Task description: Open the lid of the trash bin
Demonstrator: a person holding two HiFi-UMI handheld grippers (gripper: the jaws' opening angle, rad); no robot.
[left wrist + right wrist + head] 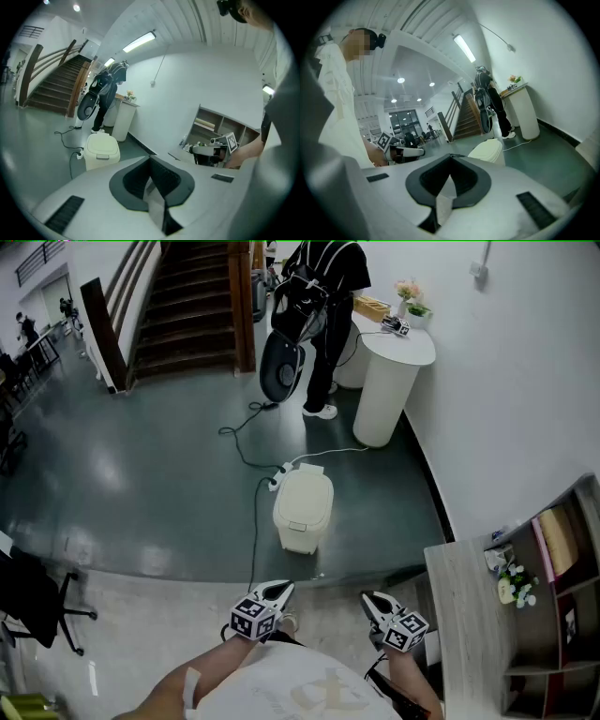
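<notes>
A cream trash bin (303,510) stands on the dark floor (141,484), lid (306,491) down, well ahead of the person. The left gripper (279,590) and right gripper (370,599) hang near the body, jaws together, holding nothing. The sound approach, by my judgement: step close, then lift squarely at the front tab (297,525).

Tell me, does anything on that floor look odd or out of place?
The bin stands alone mid-floor, lid shut, with a power strip and loose cables trailing across the floor right by it. Nothing looks spilled or broken.
</notes>
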